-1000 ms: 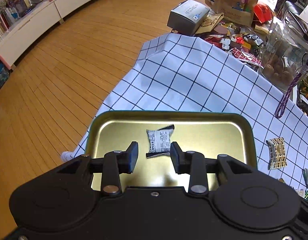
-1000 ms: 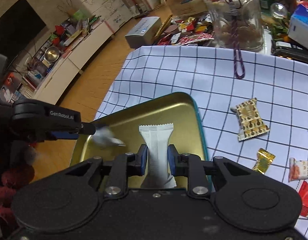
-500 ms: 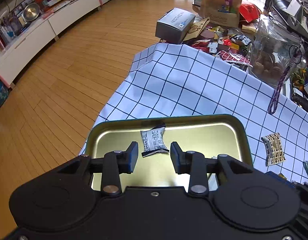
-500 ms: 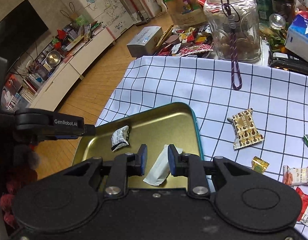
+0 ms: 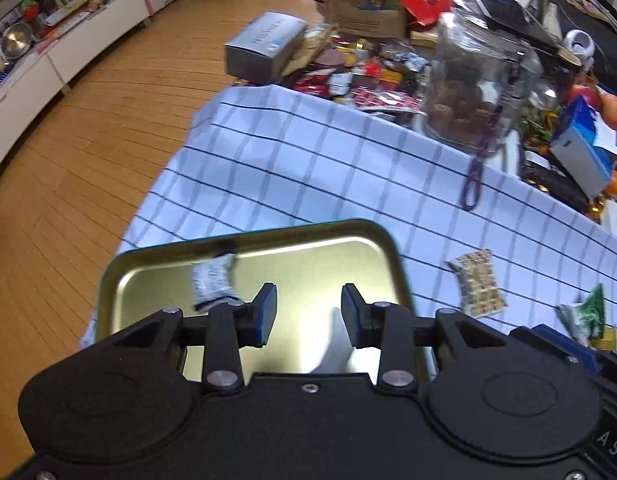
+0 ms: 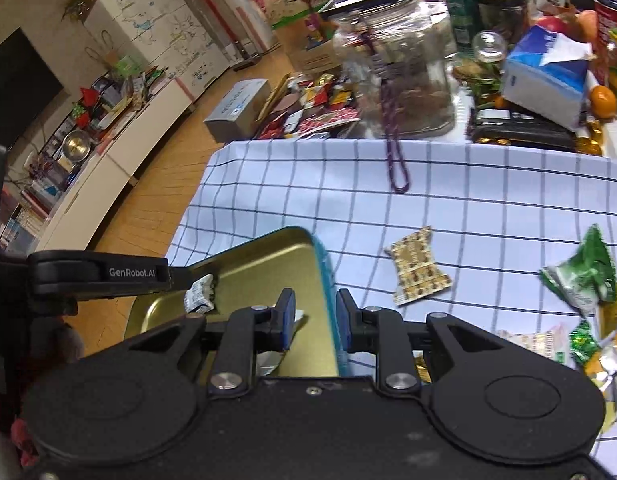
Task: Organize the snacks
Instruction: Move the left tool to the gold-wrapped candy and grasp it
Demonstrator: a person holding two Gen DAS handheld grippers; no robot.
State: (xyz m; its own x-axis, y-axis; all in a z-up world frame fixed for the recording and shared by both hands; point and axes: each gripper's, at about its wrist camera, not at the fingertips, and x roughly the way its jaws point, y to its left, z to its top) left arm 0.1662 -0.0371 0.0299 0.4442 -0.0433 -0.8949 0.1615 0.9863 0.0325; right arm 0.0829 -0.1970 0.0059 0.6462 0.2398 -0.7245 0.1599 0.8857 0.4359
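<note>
A gold metal tray (image 5: 248, 234) sits at the near left corner of the checked cloth. A small grey-white snack packet (image 5: 212, 280) lies in it, left of my left gripper (image 5: 308, 312), which hangs open above the tray with nothing between its fingers. A long white packet (image 6: 274, 356) lies flat in the tray (image 6: 268, 280) under the left finger of my right gripper (image 6: 315, 312). That gripper is shut on nothing and hovers over the tray's right rim. One left gripper finger (image 6: 176, 280) reaches in beside the small packet (image 6: 199, 293).
A gold patterned packet (image 6: 418, 266) and a green packet (image 6: 580, 276) lie on the checked cloth (image 6: 468, 200) right of the tray, with more wrappers at the right edge. Behind stand a glass jar (image 6: 396, 80) with a purple cord, a grey box (image 6: 236, 108) and a blue tissue box (image 6: 544, 76). The wooden floor drops away at left.
The white packet that stood between my right fingers now lies flat in the tray. Both grippers have shifted right, and the small packet now sits left of the left fingers.
</note>
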